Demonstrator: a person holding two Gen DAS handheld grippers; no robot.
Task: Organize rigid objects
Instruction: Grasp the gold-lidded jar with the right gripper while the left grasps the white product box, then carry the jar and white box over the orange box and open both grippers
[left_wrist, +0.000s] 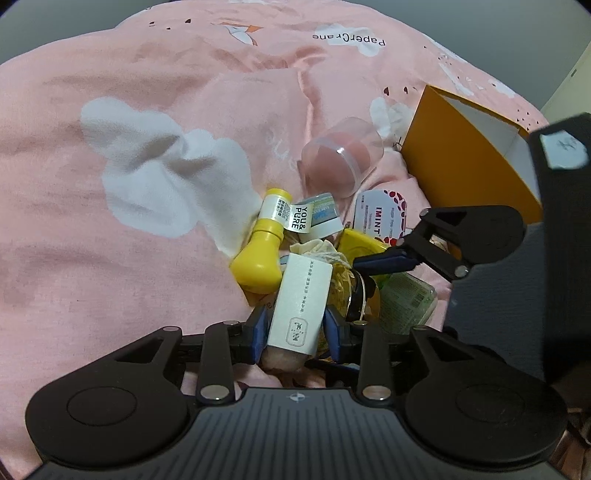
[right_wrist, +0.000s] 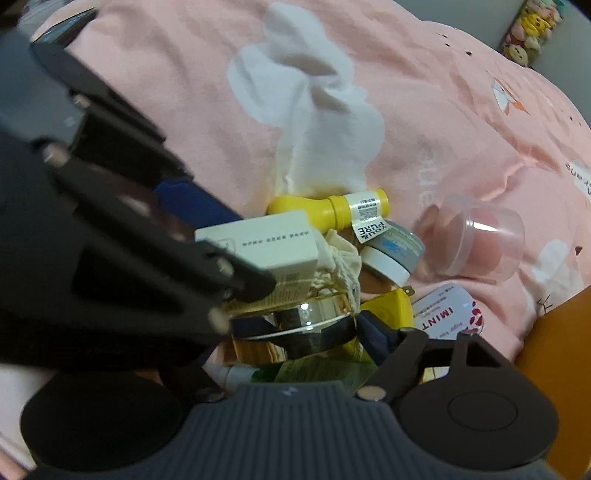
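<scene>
- Left claw (left_wrist: 295, 326): white box (left_wrist: 301, 302) sits between the blue pads (left_wrist: 260, 330), upright-ish, top tilted right. Pads flank it close on both sides; whether they press it I can't tell.
- Box's near end is hidden behind the left claw's linkage.
- Right claw (right_wrist: 314, 332): jaws apart, set over a shiny round jar (right_wrist: 295, 325) in the pile. Only its right finger (right_wrist: 373, 332) is clear; the left side is hidden behind the left claw's dark body, which crosses that view.
- No contact visible between the right pads and the jar.
- Pile lies on a pink blanket (left_wrist: 110, 240), just beyond the left claw: yellow bottle (left_wrist: 264, 247) to the box's left, small grey-and-white jar (left_wrist: 321, 218) beyond it, cloth pouch (left_wrist: 317, 251) touching the box's far end.
- IMINT tin (left_wrist: 376, 216) to the right of the grey jar; clear cup (left_wrist: 340, 155) on its side farther off.
- Orange carton (left_wrist: 469, 155) far right, open, cut off by the right claw's body.
- Green-labelled pack (left_wrist: 402, 299) near right, partly buried, print unreadable.
- Right view is motion-blurred on the left.
</scene>
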